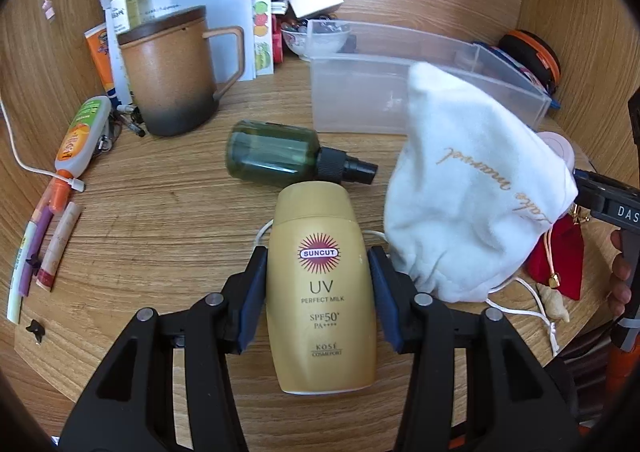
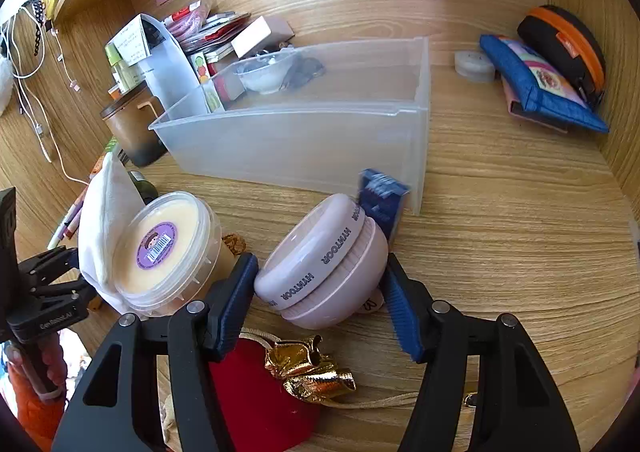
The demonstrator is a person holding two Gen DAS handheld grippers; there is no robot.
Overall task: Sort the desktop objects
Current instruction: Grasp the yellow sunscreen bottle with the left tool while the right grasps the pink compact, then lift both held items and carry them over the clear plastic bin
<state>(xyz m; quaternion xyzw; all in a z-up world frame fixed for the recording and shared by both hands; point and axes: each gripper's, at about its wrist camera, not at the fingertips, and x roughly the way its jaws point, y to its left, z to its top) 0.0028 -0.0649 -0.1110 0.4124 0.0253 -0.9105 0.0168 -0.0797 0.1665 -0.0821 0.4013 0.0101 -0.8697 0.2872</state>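
**Two grips on, clear bin waiting**

Left gripper (image 1: pixel 318 280) clamped on the yellow sunscreen bottle (image 1: pixel 320 292), fingers (image 1: pixel 256 292) pressing both flat sides at mid-body, bottle lifted toward the camera above the surface (image 1: pixel 160 232). Likely light, stiff plastic, smooth and a little slippery; best held across the waist, below the rounded cap.

Right gripper (image 2: pixel 320 288) set around the pink round case (image 2: pixel 324 264), tilted on edge; left pad touching its rim, right pad at its far side, full squeeze hard to confirm. Hard shell, curved and prone to rolling out; best taken across the widest band.

Close by: white cloth pouch (image 1: pixel 472 187), soft and shapeless; dark green spray bottle (image 1: pixel 280 159) lying on its side; lidded cream tub (image 2: pixel 164 248); red pouch (image 2: pixel 260 400).

Wood-grain surface boxed by wooden walls, crowded at the back with a brown mug (image 1: pixel 168 71) and papers. Clear plastic bin (image 2: pixel 320 123) open, seemingly empty, probably the drop point.
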